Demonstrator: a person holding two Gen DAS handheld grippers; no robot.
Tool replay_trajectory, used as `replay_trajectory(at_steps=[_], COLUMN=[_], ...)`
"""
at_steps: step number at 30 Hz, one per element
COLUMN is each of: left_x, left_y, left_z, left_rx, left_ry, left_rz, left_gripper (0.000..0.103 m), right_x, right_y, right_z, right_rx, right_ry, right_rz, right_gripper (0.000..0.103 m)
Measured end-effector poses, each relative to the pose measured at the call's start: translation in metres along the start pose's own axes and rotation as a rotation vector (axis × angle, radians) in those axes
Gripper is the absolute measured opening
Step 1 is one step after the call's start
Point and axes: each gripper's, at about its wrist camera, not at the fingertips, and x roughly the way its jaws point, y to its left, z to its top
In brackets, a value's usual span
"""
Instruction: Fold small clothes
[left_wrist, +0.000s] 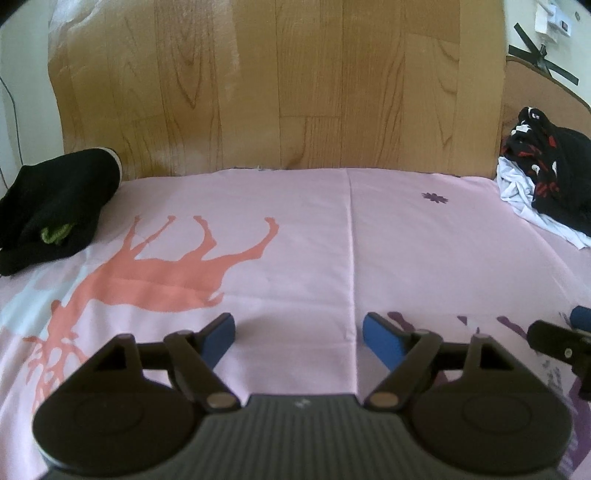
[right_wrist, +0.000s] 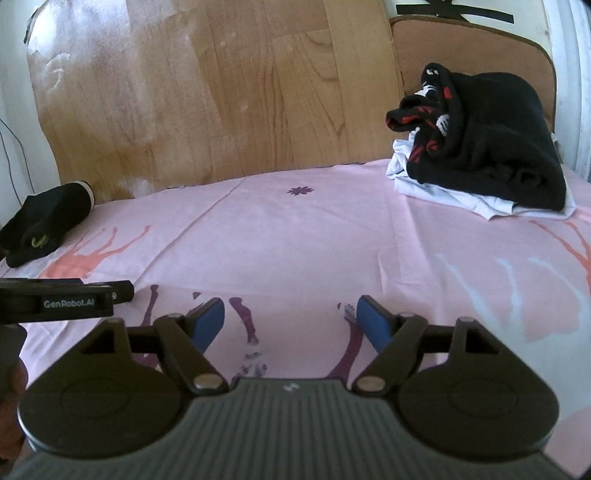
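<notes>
A folded black garment with a green mark (left_wrist: 51, 206) lies at the far left of the pink bed sheet (left_wrist: 314, 229); it also shows in the right wrist view (right_wrist: 44, 225). A heap of unfolded clothes, black with red and white print over a white piece (right_wrist: 487, 147), sits at the far right; it also shows in the left wrist view (left_wrist: 546, 177). My left gripper (left_wrist: 298, 330) is open and empty, low over the sheet. My right gripper (right_wrist: 290, 314) is open and empty over the sheet, well short of the heap.
A wood-grain board (left_wrist: 277, 85) stands upright behind the bed. A brown headboard (right_wrist: 469, 48) stands behind the heap. The other gripper shows at the left edge of the right wrist view (right_wrist: 66, 301) and at the right edge of the left wrist view (left_wrist: 561, 347).
</notes>
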Motion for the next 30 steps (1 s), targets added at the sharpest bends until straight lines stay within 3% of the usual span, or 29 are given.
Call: replay_trajectory(at_steps=[11,14,16,18,30], left_x=[-0.003,-0.006,-0.01,-0.016,-0.049], left_y=[-0.006,-0.009,-0.011,-0.017,-0.076], left_z=[-0.002,-0.002,-0.003,-0.004,-0.003], left_rx=[0.02,0.033,0.03,0.031,0.113], left_ry=[-0.022,-0.039,-0.043,-0.053,-0.089], left_rz=[0.03,0.041,0.039,0.025,-0.099], left_gripper=[0.081,0.086,0.097,0.103,0.103], right_x=[-0.015,-0.023,-0.032,-0.045,-0.096], right_y=[-0.012,-0.018,-0.024,-0.032,-0.088], right_z=[-0.005,-0.008,-0.009,-0.011,-0.018], right_rx=[0.096,0.131,0.166,0.207,0.369], right_ry=[-0.047,-0.056,-0.08,-0.117,-0.186], right_rz=[-0.033,-0.052,-0.063,-0.075,-0.182], right_gripper=[0.081,0.081,0.081,0.084,0.086])
